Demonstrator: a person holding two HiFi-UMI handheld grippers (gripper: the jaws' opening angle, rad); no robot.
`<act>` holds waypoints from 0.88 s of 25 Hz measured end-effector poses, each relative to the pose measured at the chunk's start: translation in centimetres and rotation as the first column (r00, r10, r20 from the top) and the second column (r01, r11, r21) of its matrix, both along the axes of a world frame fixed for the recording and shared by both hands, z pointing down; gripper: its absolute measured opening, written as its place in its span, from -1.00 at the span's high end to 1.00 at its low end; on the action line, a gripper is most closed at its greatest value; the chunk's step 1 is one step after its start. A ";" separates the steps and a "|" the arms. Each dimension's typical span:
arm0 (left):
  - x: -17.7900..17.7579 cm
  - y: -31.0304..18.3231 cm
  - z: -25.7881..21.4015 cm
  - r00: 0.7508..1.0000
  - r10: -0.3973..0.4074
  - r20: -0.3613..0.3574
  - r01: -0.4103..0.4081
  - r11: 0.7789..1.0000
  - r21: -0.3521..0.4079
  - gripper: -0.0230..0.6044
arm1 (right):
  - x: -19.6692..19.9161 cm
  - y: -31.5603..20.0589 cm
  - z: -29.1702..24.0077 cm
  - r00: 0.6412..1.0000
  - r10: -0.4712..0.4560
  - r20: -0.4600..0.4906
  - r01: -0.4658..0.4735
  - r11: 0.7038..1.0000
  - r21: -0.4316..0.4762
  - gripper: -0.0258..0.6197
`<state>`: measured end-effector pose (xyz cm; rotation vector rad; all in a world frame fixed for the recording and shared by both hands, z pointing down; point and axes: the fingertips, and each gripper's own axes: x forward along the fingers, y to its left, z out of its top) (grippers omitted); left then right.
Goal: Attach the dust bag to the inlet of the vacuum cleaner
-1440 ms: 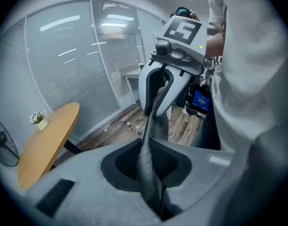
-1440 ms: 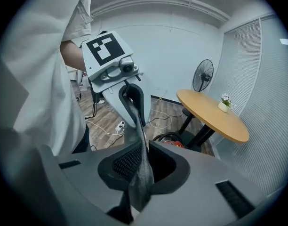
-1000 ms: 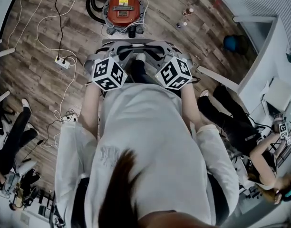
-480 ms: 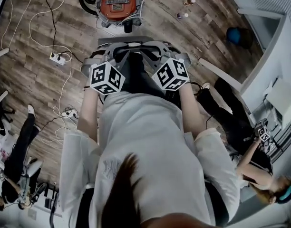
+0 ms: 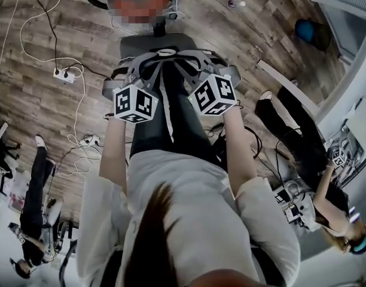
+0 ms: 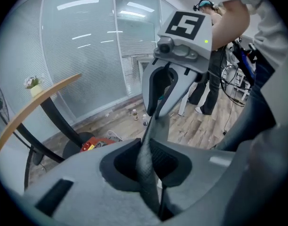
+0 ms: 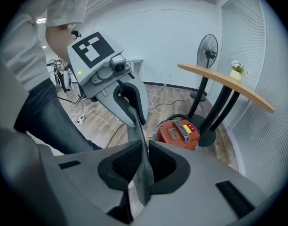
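The left hand-held gripper [image 6: 151, 173] is clamped on a thin fold of the grey bag [image 6: 145, 147]. Its jaws are nearly together, with the cloth pinched between the pads. The right hand-held gripper [image 7: 140, 173] pinches another fold the same way, so the bag hangs stretched between the two, above the wooden floor [image 5: 63, 34].

Over the last second both have dropped steadily, carrying the bag down with neither grip loosening. The head view has tipped with them, and the red vacuum [image 7: 178, 133] has slid to that view's top edge. The vacuum stands on the floor just ahead of and below the bag, not touching it.

The bag appears to be on its approach, still to be lined up with the inlet, which no view shows clearly.
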<state>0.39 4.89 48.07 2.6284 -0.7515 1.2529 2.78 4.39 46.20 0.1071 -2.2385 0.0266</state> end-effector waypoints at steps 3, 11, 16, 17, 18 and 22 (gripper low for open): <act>-0.1 0.1 3.4 1.000 0.003 -0.009 -0.003 0.999 -0.033 0.76 | -0.1 0.1 3.4 1.000 0.007 -0.019 -0.007 1.000 -0.028 0.77; -0.6 0.7 10.6 1.000 -0.006 -0.015 0.005 0.996 -0.084 0.76 | -0.6 0.6 10.7 0.998 0.033 -0.048 -0.038 0.994 -0.098 0.77; -0.8 0.8 14.4 0.999 -0.032 -0.009 0.031 0.996 -0.081 0.76 | -0.7 0.6 14.6 0.997 0.024 -0.068 -0.031 0.994 -0.104 0.76; -0.8 0.7 15.2 0.999 -0.039 -0.007 0.038 0.996 -0.085 0.76 | -0.8 0.5 15.4 0.997 0.026 -0.071 -0.033 0.994 -0.105 0.76; -1.0 0.6 16.0 0.999 -0.044 -0.004 0.044 0.995 -0.090 0.76 | -0.9 0.4 16.2 0.997 0.031 -0.073 -0.039 0.993 -0.107 0.76; -1.3 0.3 19.1 0.999 -0.038 0.007 0.038 0.994 -0.107 0.76 | -1.2 0.1 19.4 0.994 0.070 -0.078 -0.080 0.989 -0.125 0.76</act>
